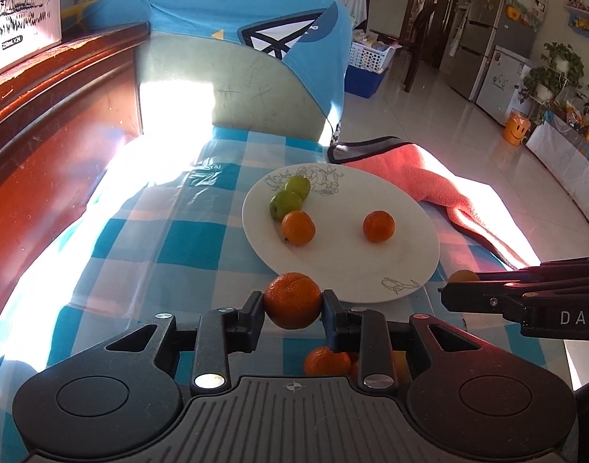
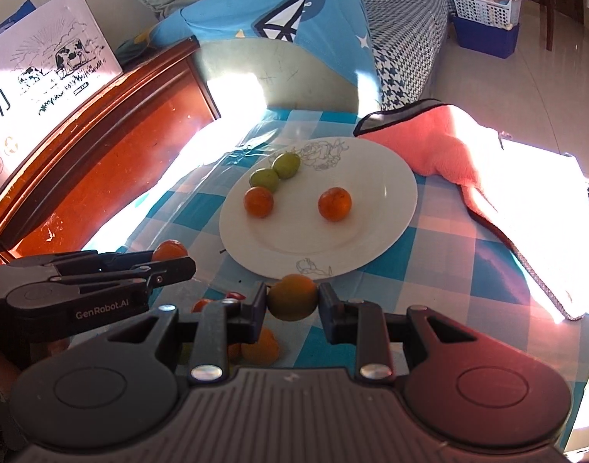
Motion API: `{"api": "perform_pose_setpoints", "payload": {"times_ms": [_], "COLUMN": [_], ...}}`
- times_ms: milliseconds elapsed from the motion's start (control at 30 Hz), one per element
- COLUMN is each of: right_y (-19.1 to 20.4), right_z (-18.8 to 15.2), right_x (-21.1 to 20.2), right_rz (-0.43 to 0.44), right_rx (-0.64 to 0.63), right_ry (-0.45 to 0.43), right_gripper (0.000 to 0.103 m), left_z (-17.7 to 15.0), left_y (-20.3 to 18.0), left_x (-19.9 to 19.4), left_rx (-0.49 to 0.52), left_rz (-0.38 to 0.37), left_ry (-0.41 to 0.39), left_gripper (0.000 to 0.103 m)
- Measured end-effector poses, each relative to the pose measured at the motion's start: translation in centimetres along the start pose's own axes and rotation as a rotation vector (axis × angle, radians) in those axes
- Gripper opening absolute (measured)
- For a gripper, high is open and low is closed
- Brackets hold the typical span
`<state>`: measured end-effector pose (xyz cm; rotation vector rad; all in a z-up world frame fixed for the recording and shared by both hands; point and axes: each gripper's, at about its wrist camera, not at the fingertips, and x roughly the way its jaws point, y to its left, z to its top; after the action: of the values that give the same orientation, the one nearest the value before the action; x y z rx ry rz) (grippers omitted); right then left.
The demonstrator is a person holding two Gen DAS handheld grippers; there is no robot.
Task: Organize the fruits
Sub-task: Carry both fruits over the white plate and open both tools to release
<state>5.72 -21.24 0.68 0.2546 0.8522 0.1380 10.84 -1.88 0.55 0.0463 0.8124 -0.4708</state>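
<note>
Both claws grip fruit short of the plate (image 1: pixel 406 266): left gripper (image 1: pixel 293 301) holds an orange (image 1: pixel 293 300), right gripper (image 2: pixel 292 298) a yellowish orange (image 2: pixel 292 297); carry each over the rim, lower, then release gently beside like fruit

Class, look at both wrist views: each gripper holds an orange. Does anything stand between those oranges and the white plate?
Nothing visible does. The left gripper and right gripper each hold an orange just short of the plate, whose near rim and middle lie bare.

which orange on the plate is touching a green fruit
The left orange, resting against the nearer green fruit; the right orange sits alone on the plate.
</note>
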Motion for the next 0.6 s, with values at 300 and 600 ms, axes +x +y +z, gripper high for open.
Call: {"api": "perform_pose_setpoints", "payload": {"times_ms": [300, 600], "right_y": [-1.2, -3.0], "right_z": [3.5, 6.0], "right_x": [1.1, 3.2], "right_rz": [0.002, -0.029], "right_rx": [-0.002, 0.023], "right_ry": [-0.028, -0.039], "right_gripper": [0.029, 0.029], "left_z": [1.7, 3.1], "left_y": [-0.9, -1.8], "left_x": [2.3, 4.8], "left_rx": [0.025, 0.057], "left_rz": [-0.021, -0.042], "left_ry": [0.009, 0.012], "left_gripper": [0.029, 0.029]}}
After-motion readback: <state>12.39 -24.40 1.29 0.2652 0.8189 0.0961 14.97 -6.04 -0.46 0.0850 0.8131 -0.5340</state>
